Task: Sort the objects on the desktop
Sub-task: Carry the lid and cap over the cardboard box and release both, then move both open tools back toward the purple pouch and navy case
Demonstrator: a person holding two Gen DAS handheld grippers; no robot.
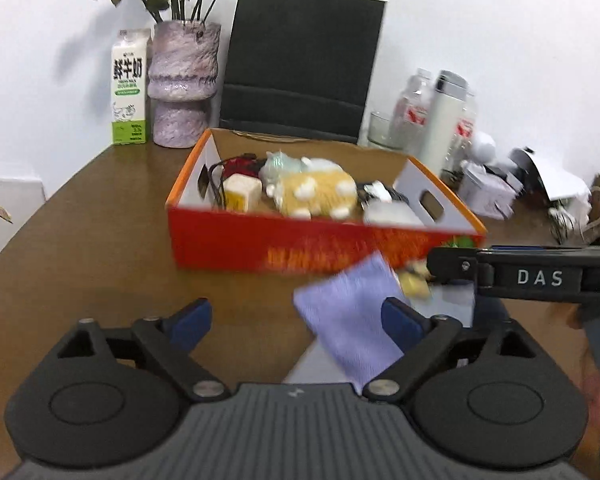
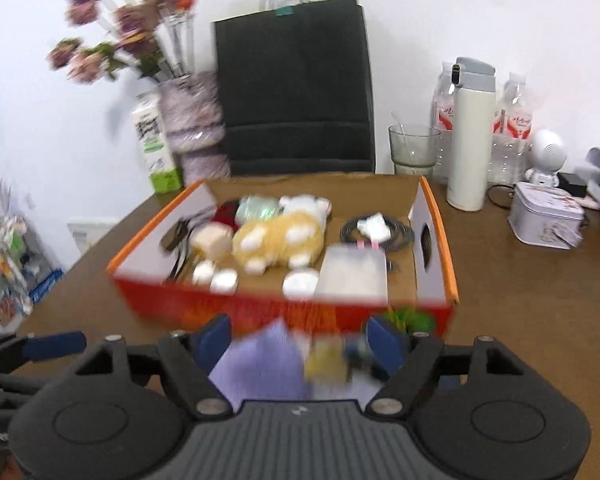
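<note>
An open red and orange box (image 1: 228, 240) stands mid-table and holds a yellow plush toy (image 1: 316, 194), a coiled cable (image 2: 380, 232) and several small white things. In front of it a lavender cloth (image 1: 348, 320) lies partly over a white sheet, between the wide-spread fingers of my left gripper (image 1: 298, 316) and against its right finger, with no pad pressing on it. The same cloth (image 2: 260, 364) and a small blurred yellow object (image 2: 328, 360) show between the open fingers of my right gripper (image 2: 300, 338). A finger (image 1: 452, 266) of the right gripper reaches in beside the yellow object.
Along the back wall stand a milk carton (image 1: 128, 88), a purple vase of flowers (image 1: 182, 84), a black paper bag (image 1: 300, 68), a glass (image 2: 414, 148), a white thermos (image 2: 470, 136) and clear bottles. A tin box (image 2: 546, 220) sits at the right. Brown tabletop (image 1: 100, 248) lies left of the box.
</note>
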